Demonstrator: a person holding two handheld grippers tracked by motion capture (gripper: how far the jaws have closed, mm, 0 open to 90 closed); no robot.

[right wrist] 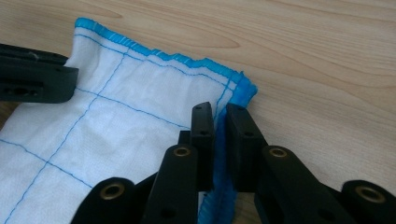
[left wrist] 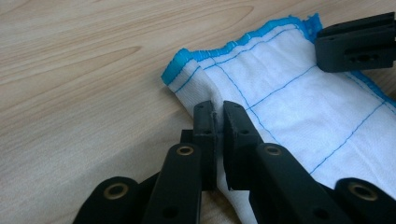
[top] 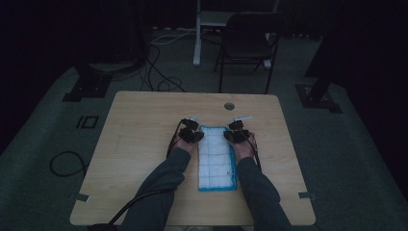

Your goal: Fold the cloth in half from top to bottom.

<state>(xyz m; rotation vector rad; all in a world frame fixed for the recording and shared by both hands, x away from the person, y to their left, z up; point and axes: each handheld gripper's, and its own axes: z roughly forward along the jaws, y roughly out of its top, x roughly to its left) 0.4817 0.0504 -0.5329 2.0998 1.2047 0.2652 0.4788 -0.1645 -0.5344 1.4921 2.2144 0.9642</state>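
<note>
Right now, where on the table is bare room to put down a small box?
The light wooden table is bare left of the left tongs and right of the right tongs. The middle is crowded by the white blue-edged cloth.

Dim room, grey floor [top: 38,144], wooden table [top: 139,125], dark chair [top: 248,43], floor cables [top: 159,72]

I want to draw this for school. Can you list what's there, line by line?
cloth: white with blue edge and grid, lying lengthwise on the table
left gripper: shut on the cloth's left edge near the far corner
right gripper: shut on the cloth's right edge near the far corner
behind table: dark chair
</note>
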